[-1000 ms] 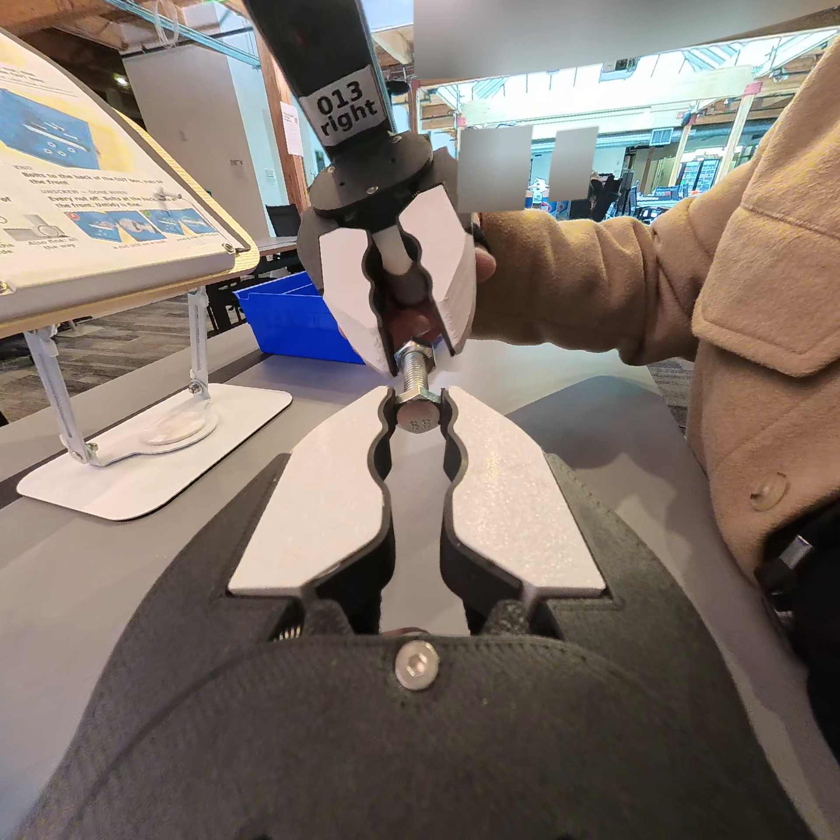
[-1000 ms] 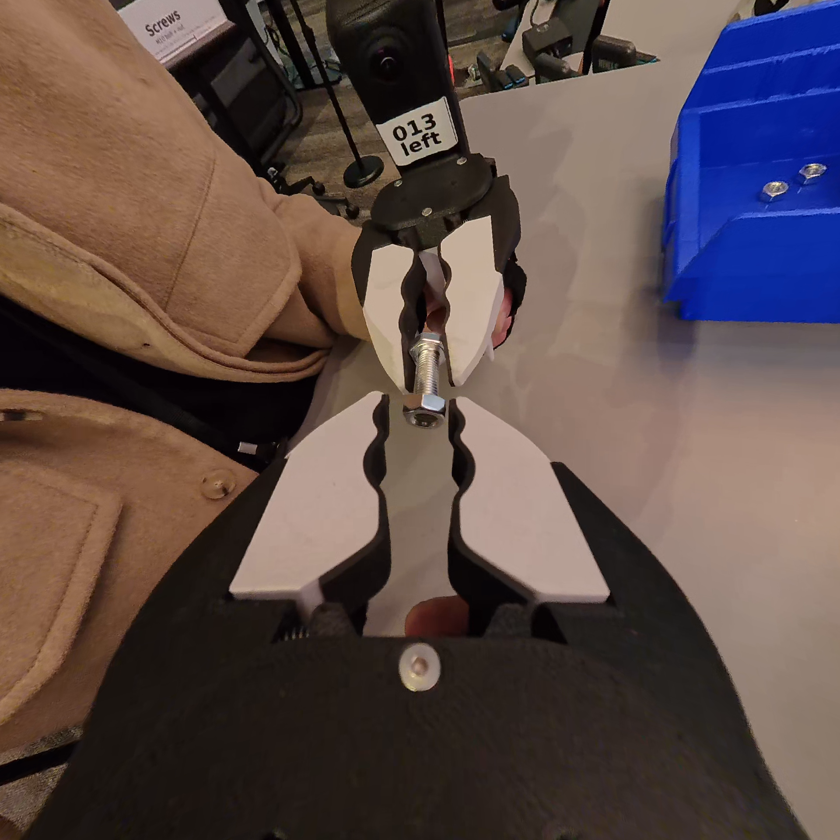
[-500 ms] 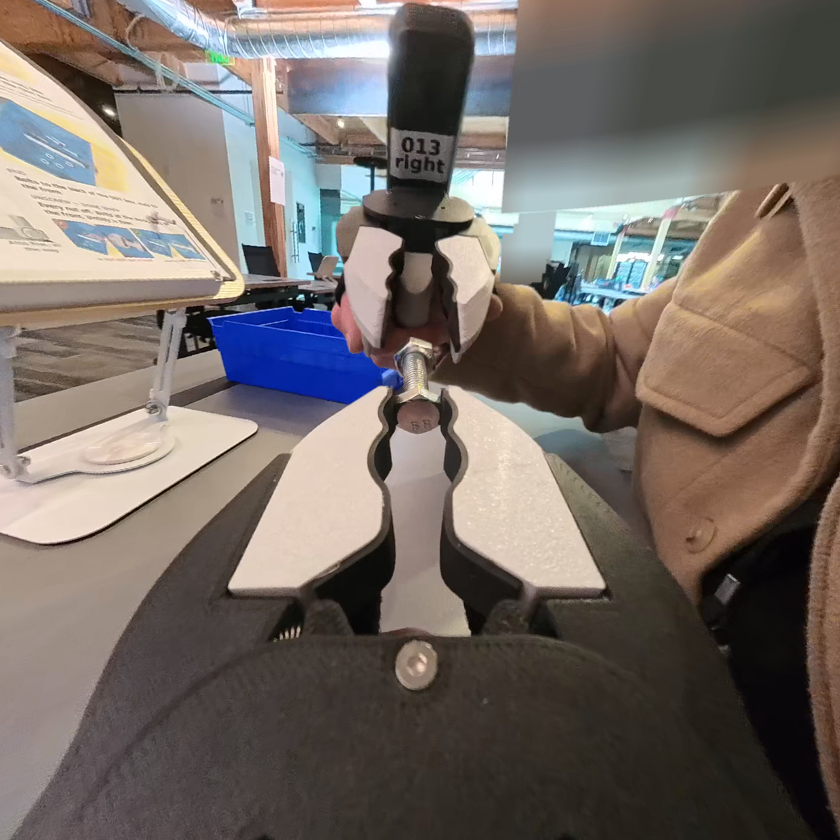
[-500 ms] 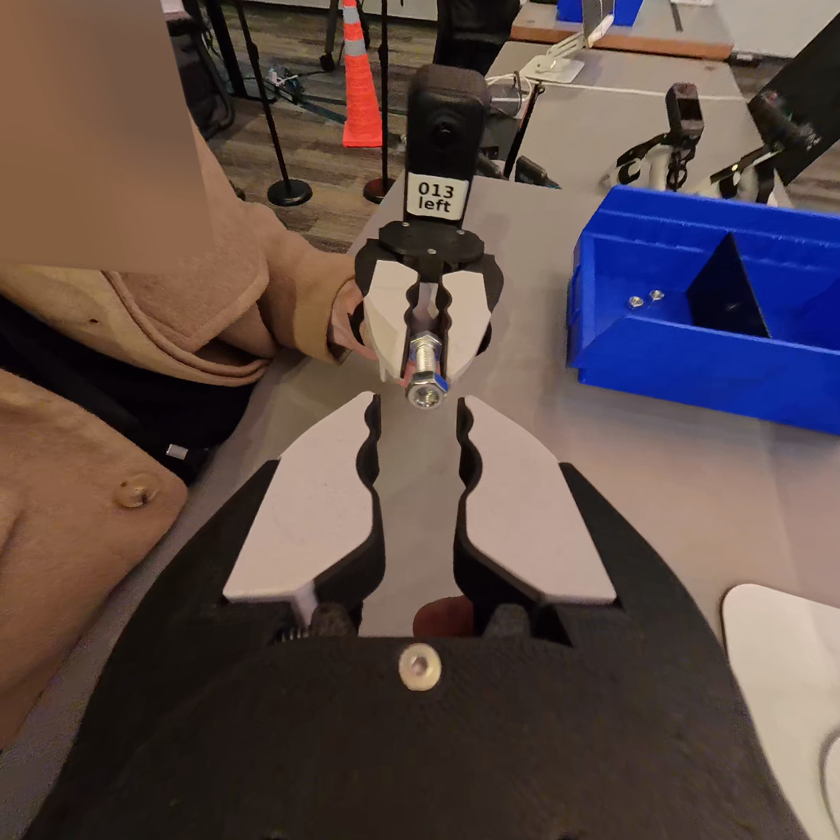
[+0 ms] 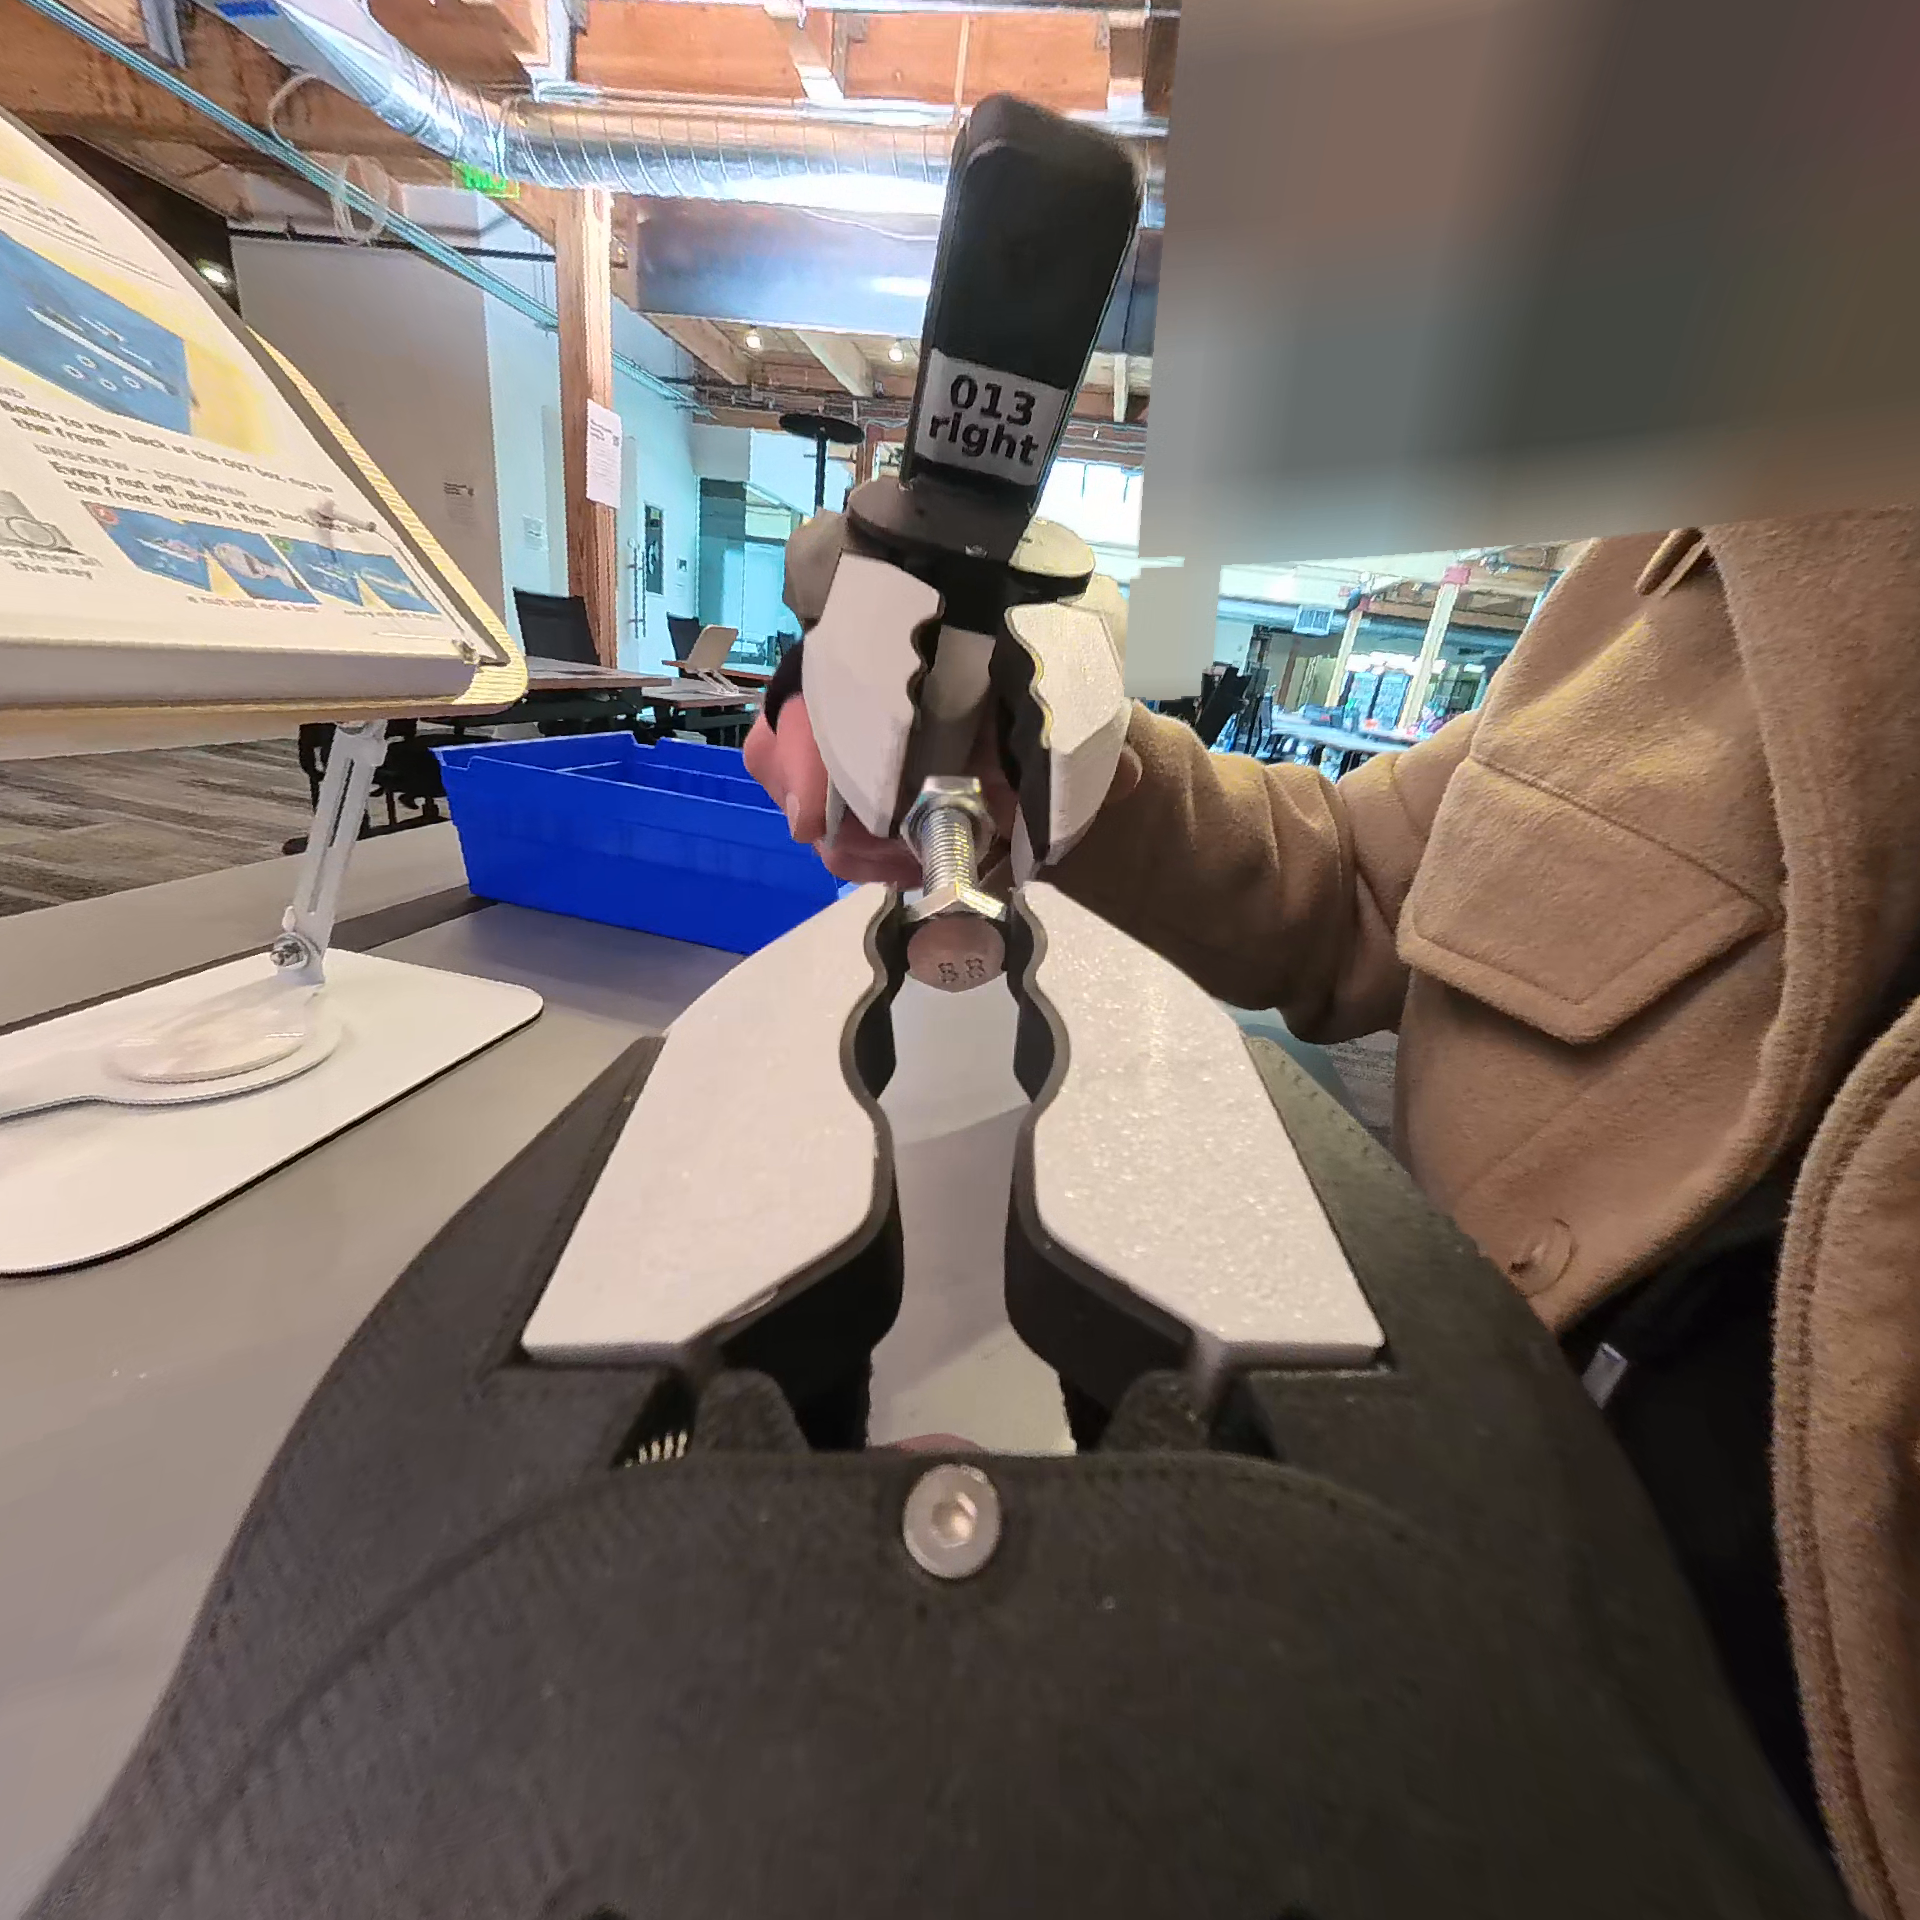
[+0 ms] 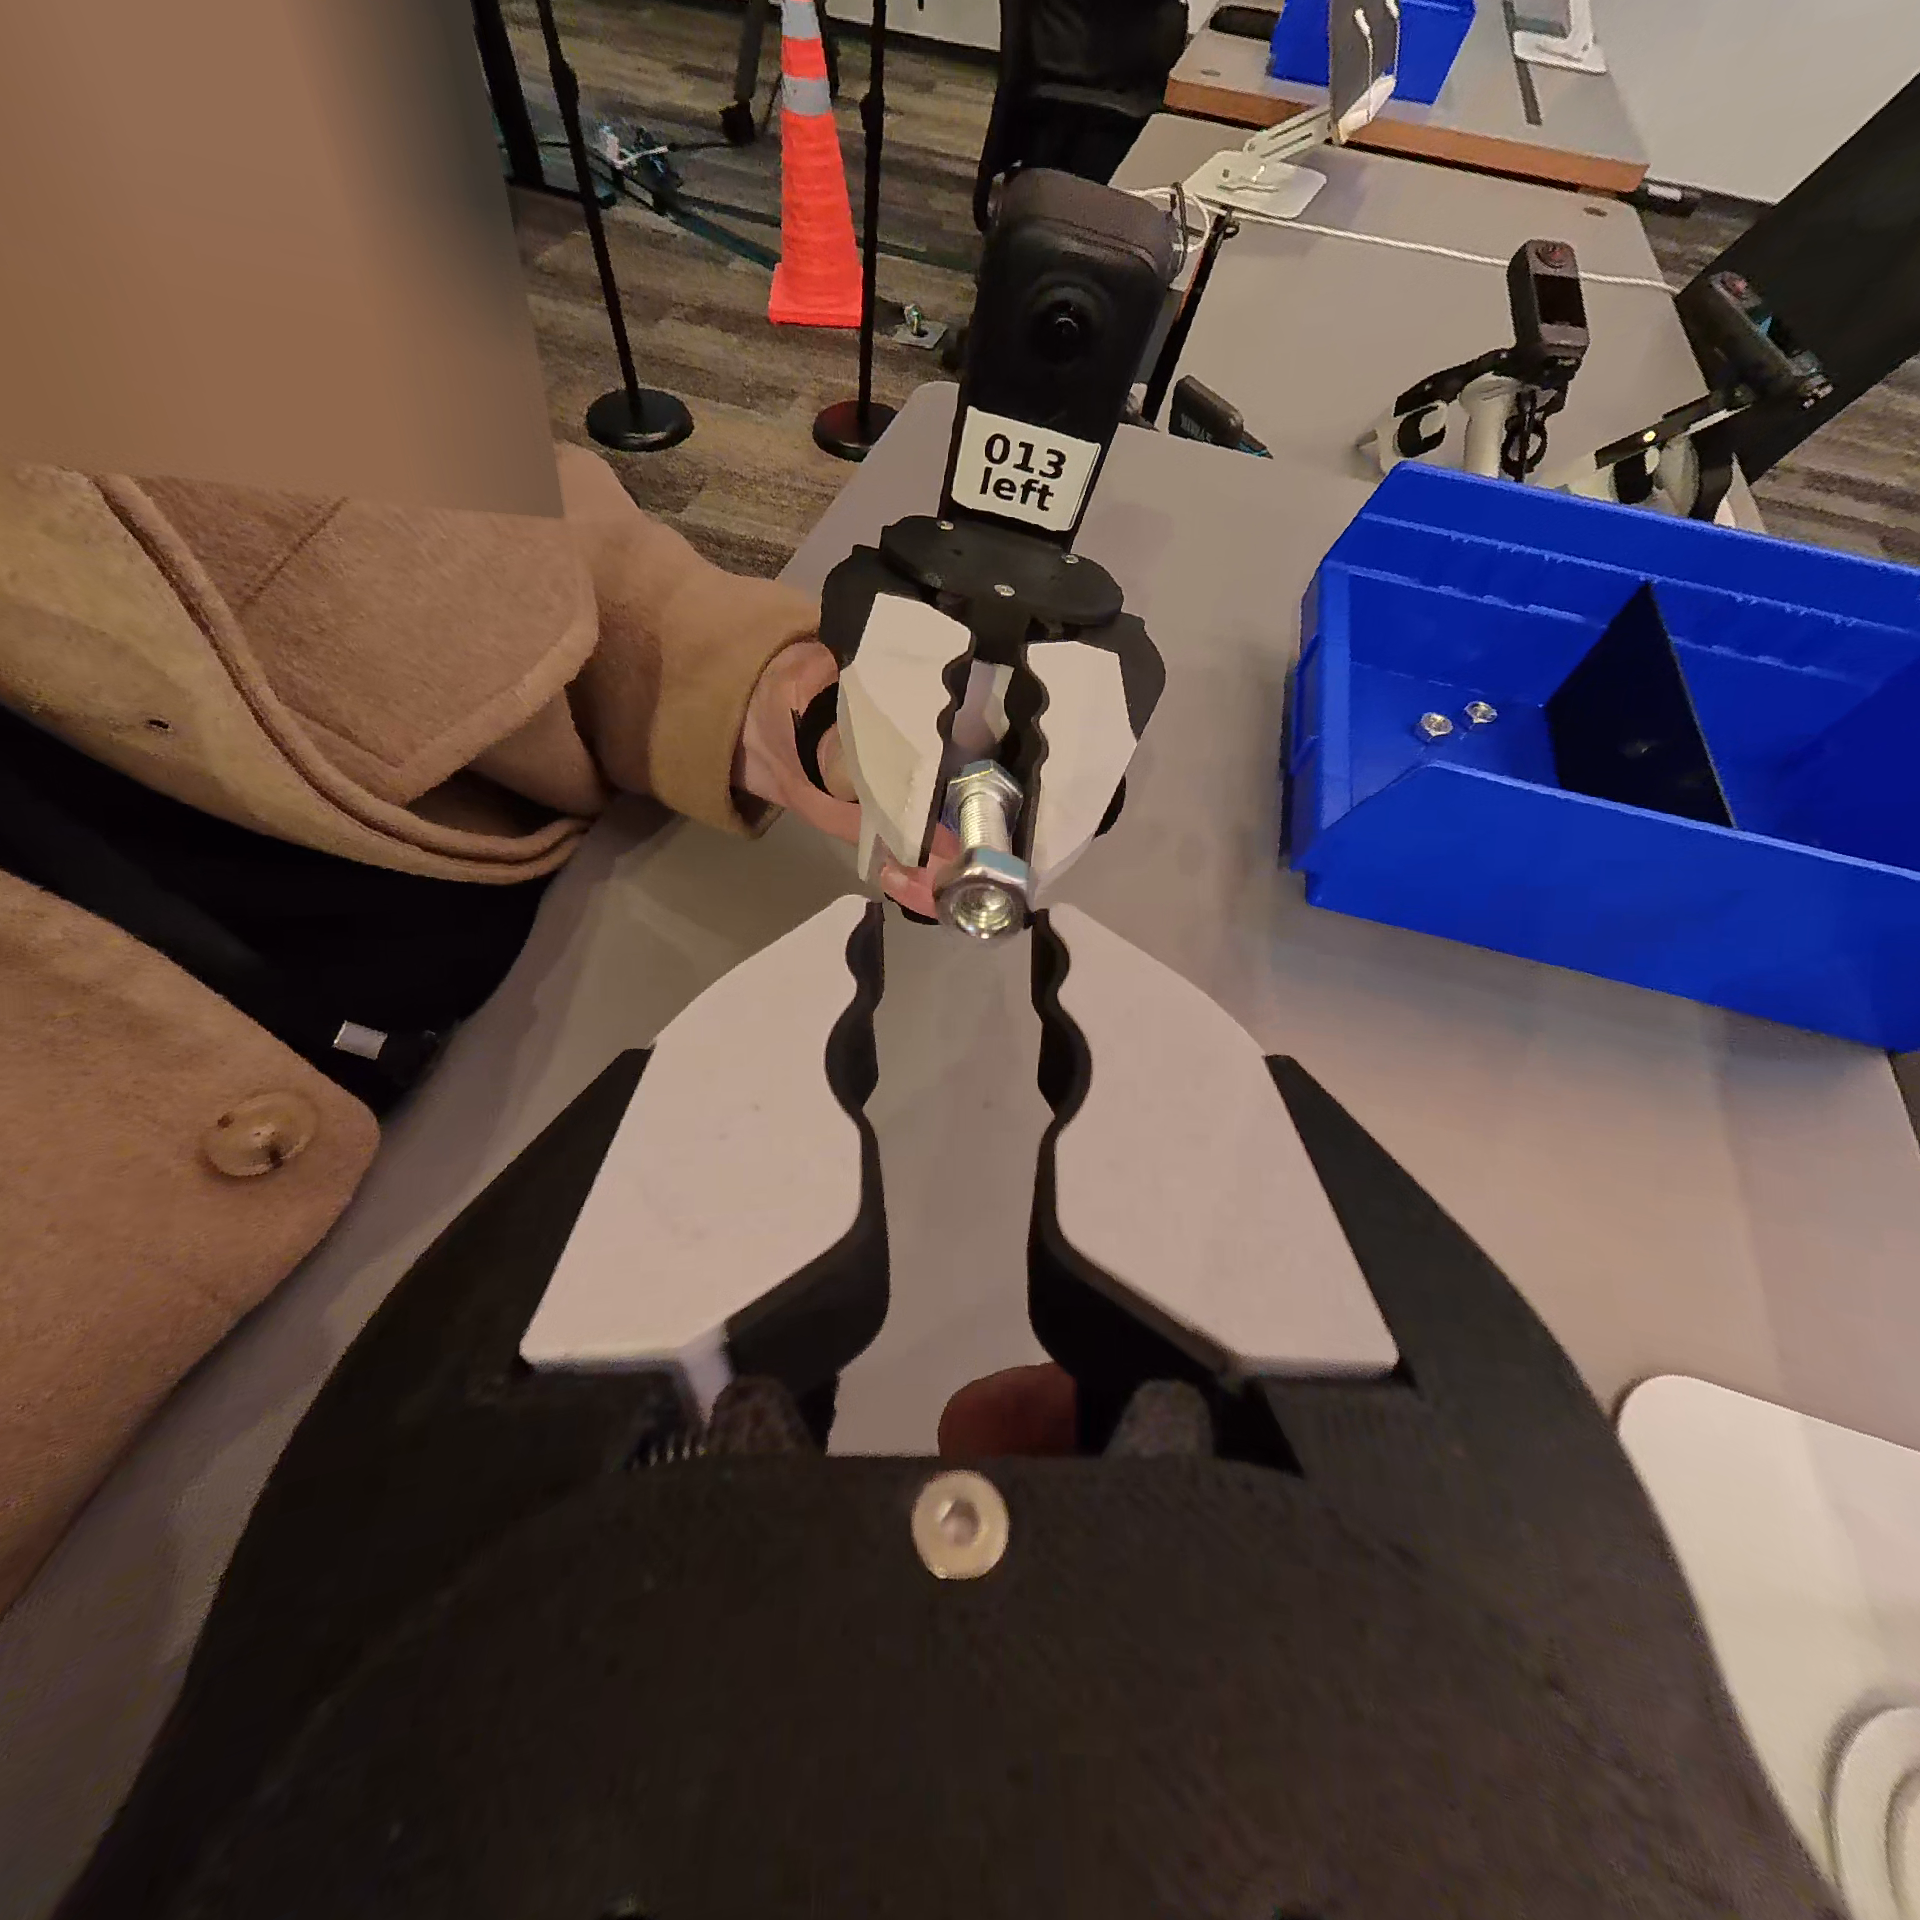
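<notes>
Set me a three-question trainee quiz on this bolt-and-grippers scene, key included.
1. True or false: the left gripper clamps the bolt by its hex head.
2. What lies in the blue bin? A) two loose nuts B) a wrench C) a stack of washers
3. Fill in: the nut on the bolt's threaded end sits at the fingertips of the right gripper, whose jaws stand ___ (open or shut).

Key: 1 true; 2 A; 3 open.
</notes>
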Demonstrator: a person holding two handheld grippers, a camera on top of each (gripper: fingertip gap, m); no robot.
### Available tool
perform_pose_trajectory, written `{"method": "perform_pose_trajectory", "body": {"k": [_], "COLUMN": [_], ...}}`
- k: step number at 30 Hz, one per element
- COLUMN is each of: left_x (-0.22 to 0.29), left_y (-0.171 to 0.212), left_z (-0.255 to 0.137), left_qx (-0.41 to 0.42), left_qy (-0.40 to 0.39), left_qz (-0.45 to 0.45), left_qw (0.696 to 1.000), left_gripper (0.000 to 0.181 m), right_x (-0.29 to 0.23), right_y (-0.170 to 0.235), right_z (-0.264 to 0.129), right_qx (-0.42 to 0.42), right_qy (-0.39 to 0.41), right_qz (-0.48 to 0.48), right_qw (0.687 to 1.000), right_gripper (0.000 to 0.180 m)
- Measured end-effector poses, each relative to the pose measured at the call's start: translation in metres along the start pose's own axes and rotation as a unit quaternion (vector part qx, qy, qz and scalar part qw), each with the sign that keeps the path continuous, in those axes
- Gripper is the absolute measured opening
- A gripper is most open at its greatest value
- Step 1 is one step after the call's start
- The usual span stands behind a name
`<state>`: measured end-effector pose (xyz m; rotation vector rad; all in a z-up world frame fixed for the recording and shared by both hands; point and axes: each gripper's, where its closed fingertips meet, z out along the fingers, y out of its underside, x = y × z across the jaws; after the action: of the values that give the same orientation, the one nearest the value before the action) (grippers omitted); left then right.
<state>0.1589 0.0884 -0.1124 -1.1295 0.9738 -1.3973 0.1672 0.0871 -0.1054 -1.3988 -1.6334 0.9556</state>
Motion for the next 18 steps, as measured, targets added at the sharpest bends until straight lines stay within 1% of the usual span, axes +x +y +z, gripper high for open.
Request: {"method": "perform_pose_trajectory", "body": {"k": [8,11,14,18], "left_x": [0.001,0.0,0.0,0.0], "left_y": [-0.003,-0.003,-0.004,-0.004], "left_z": [-0.001,-0.002,-0.002,-0.002], "left_qx": [0.008,0.011,0.012,0.016], "left_qy": [0.003,0.002,0.003,0.006], "left_qz": [-0.002,-0.006,-0.007,-0.012], "left_qw": [1.0,1.0,1.0,1.0], "left_gripper": [0.018,0.018,0.018,0.018], "right_x": [-0.005,-0.003,0.002,0.002], "right_y": [0.004,0.01,0.006,-0.007], "right_z": [0.001,0.001,-0.003,-0.004], "right_qx": [-0.006,-0.024,-0.007,0.017], "right_qy": [-0.011,-0.005,0.009,0.026], "right_qz": [0.005,0.008,0.01,-0.015], "right_qw": [1.0,1.0,1.0,0.999], "right_gripper": [0.026,0.024,0.025,0.028]}}
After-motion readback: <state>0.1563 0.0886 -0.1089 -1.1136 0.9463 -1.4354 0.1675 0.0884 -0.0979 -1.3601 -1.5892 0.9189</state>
